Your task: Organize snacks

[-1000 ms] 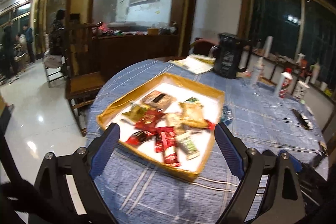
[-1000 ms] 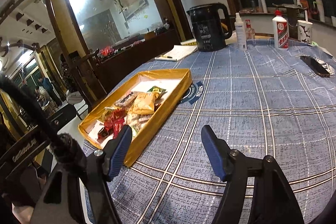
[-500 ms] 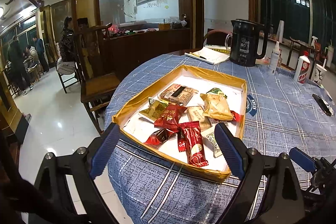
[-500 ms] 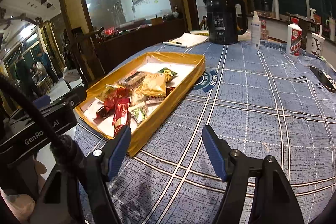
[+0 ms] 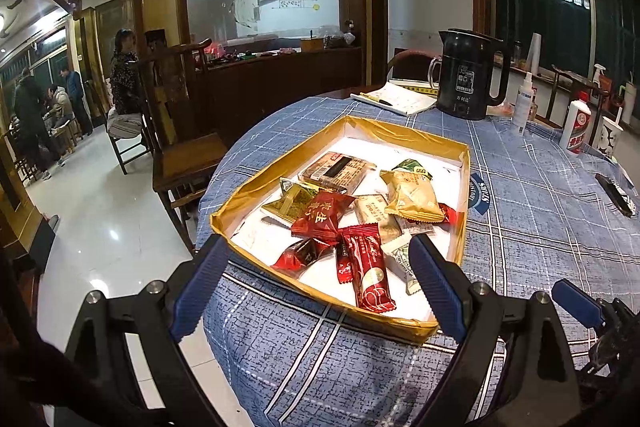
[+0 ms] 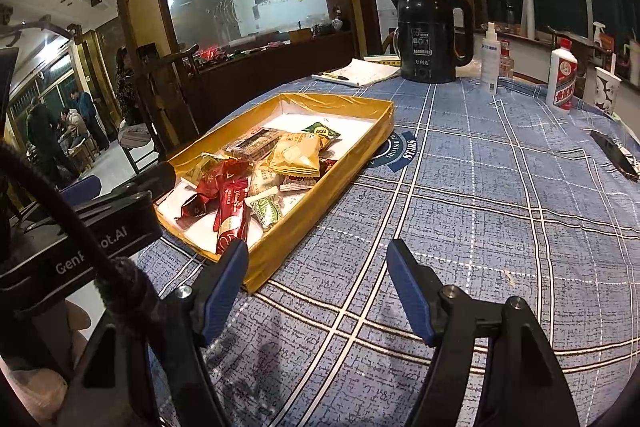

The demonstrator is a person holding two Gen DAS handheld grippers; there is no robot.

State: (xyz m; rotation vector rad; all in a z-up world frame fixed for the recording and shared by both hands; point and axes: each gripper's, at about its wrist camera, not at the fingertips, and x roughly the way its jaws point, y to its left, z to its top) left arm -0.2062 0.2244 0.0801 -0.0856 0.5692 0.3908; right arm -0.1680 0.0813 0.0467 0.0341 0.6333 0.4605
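Observation:
A shallow gold box (image 5: 256,183) (image 6: 372,139) with a white floor lies on the blue checked tablecloth and holds several wrapped snacks. Among them are a long red bar (image 5: 366,269) (image 6: 230,217), a red triangular packet (image 5: 322,217), a gold pouch (image 5: 412,197) (image 6: 296,155) and a brown bar (image 5: 340,169). My left gripper (image 5: 316,283) is open and empty, hovering at the box's near edge. My right gripper (image 6: 318,287) is open and empty, above the cloth just right of the box's near corner.
A black kettle (image 5: 468,79) (image 6: 432,37), an open notebook with a pen (image 6: 356,73), a spray bottle (image 6: 490,57), a white liquor bottle (image 6: 562,75) and a paper cup (image 6: 606,95) stand at the back. A dark remote (image 6: 614,155) lies right. A wooden chair (image 5: 176,131) stands left of the table.
Both grippers have dropped lower and drawn back toward the table's near edge, so the box sits closer and larger in view. Both stay open and empty.

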